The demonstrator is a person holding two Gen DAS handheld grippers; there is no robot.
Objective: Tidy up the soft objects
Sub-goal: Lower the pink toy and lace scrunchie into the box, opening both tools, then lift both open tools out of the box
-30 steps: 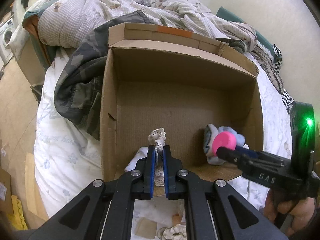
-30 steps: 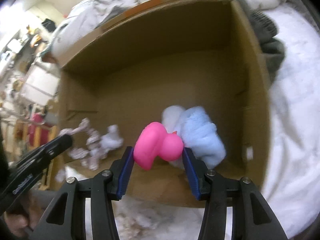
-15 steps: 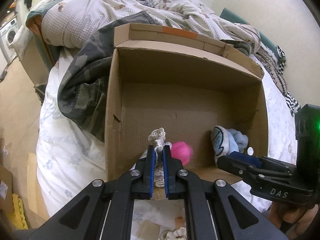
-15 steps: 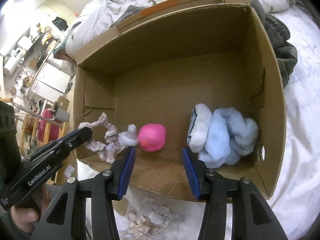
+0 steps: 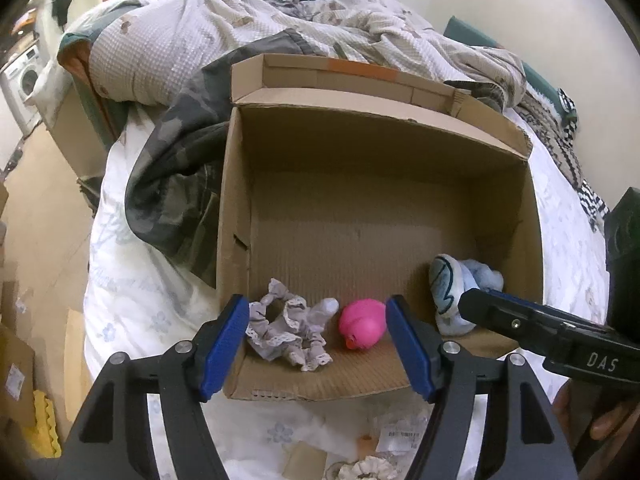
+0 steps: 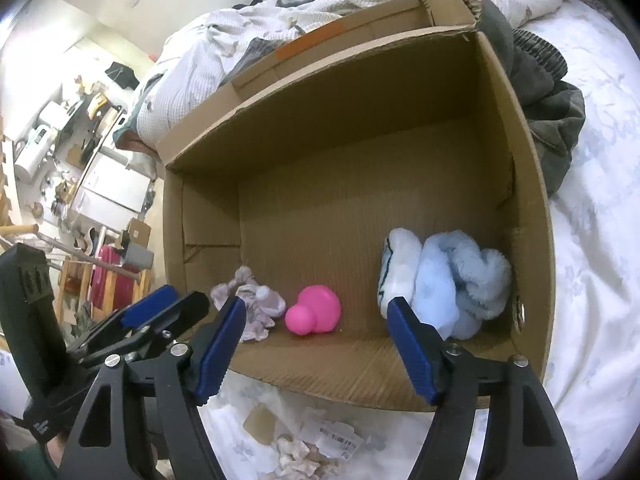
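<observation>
An open cardboard box [image 5: 236, 216] [image 6: 532, 216] lies on a bed. Inside, along its near edge, lie a lilac lace scrunchie [image 5: 286, 330] [image 6: 250, 310], a pink rubber duck [image 5: 362, 326] [image 6: 314, 310] and a fluffy light-blue and white plush item [image 5: 450, 288] [image 6: 444, 286]. My left gripper [image 5: 316, 346] is open and empty, just before the box's near edge, its jaws either side of the scrunchie and duck. My right gripper [image 6: 320, 350] is open and empty at the same edge; it also shows in the left wrist view [image 5: 520, 320].
A rumpled quilt [image 5: 192, 32] and a camouflage blanket [image 5: 172, 184] lie behind and left of the box. Paper tags [image 6: 332, 438], a card scrap [image 6: 260, 424] and another frilly white item [image 5: 368, 470] lie on the white sheet [image 6: 600, 240] before the box. Floor and clutter are at far left.
The right gripper opened and dropped the pink duck into the box. The left gripper then opened and released the scrunchie beside it. Both grippers have drawn back slightly.
</observation>
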